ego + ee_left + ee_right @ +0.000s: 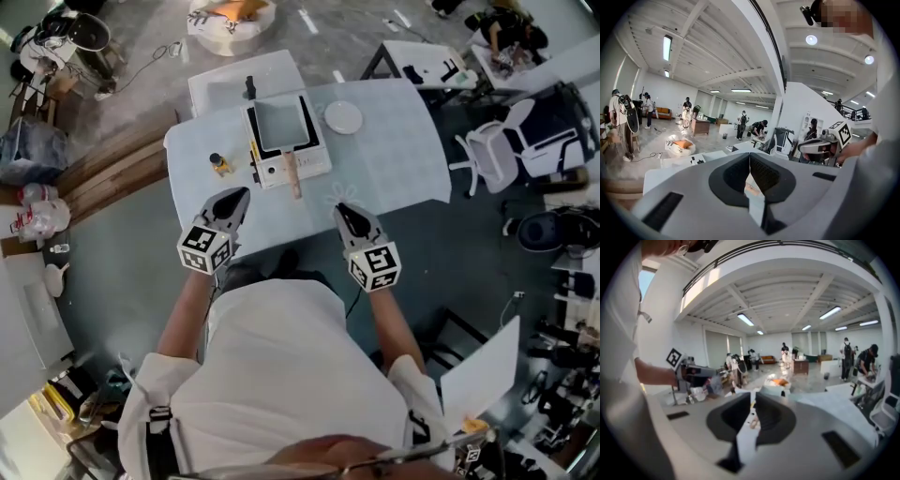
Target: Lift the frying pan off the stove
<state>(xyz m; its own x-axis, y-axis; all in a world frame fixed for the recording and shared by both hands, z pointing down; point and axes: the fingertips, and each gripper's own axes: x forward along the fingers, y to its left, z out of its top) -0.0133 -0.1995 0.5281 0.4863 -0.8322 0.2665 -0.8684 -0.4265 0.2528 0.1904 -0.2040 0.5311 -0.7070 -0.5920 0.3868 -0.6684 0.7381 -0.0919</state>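
**A:** Are the grippers carrying anything?

**B:** No. The left gripper [234, 200] has its jaws pressed together on nothing, and so does the right gripper [346, 213]. Both hang over the near edge of the bench [394, 173], at lower centre of the head view, well apart from the pan.

**A:** Where is the pan?

**B:** The frying pan [281, 127] is grey and square. It sits on the stove [314, 164] at upper centre, with its wooden handle [292, 174] pointing down the frame toward the person.

**A:** What could go wrong?

**B:** My guess is that jaws arriving closed would shove the handle and skid the pan or stove. A grip at the very end of the handle might let the pan droop. A small bottle [218, 165] stands just left of the stove, where the left gripper could knock it. The plate [343, 117] to the right of the pan looks less exposed.

**A:** Do the views differ?

**B:** Only the head view shows the pan, the stove and the gap left to cross. The gripper views look out nearly level across the hall. They show the closed jaws up close, each other's gripper, and people far off. I cannot make out the pan in either of them.
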